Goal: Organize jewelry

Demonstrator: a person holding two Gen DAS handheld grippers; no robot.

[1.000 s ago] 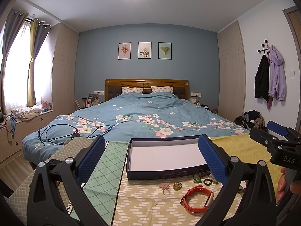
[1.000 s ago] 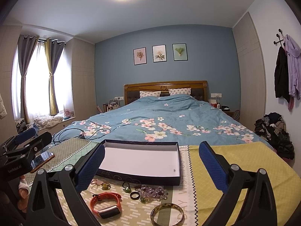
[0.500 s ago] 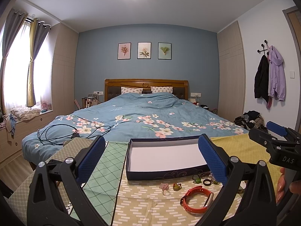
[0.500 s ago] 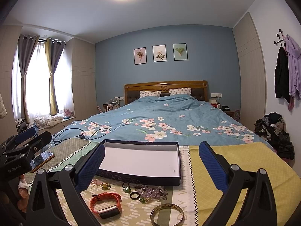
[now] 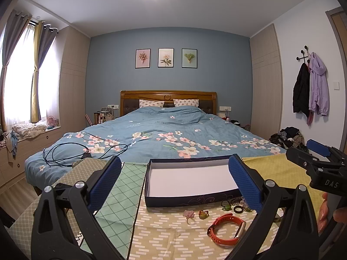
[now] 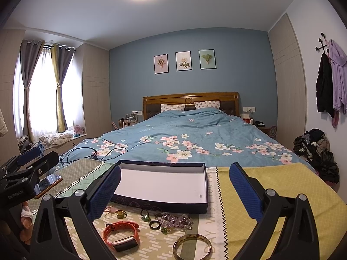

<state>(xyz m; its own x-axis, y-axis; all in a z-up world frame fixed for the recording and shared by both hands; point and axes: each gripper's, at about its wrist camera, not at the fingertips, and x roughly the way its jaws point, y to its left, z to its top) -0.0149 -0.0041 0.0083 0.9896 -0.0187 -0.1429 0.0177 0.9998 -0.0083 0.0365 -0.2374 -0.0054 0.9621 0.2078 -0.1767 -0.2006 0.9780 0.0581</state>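
Above the patterned cloth (image 6: 271, 186), right gripper (image 6: 174, 191) and left gripper (image 5: 173, 183) hang spread, empty, likely staging a pick. Jewelry, including orange band (image 6: 121, 236) and bangle (image 6: 192, 247), lies before the empty box (image 6: 164, 186).

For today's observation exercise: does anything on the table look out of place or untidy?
Yes. The jewelry lies loose on the cloth in front of the empty box: orange watch band, bangle, bead pile, rings. A phone sits among the task things.
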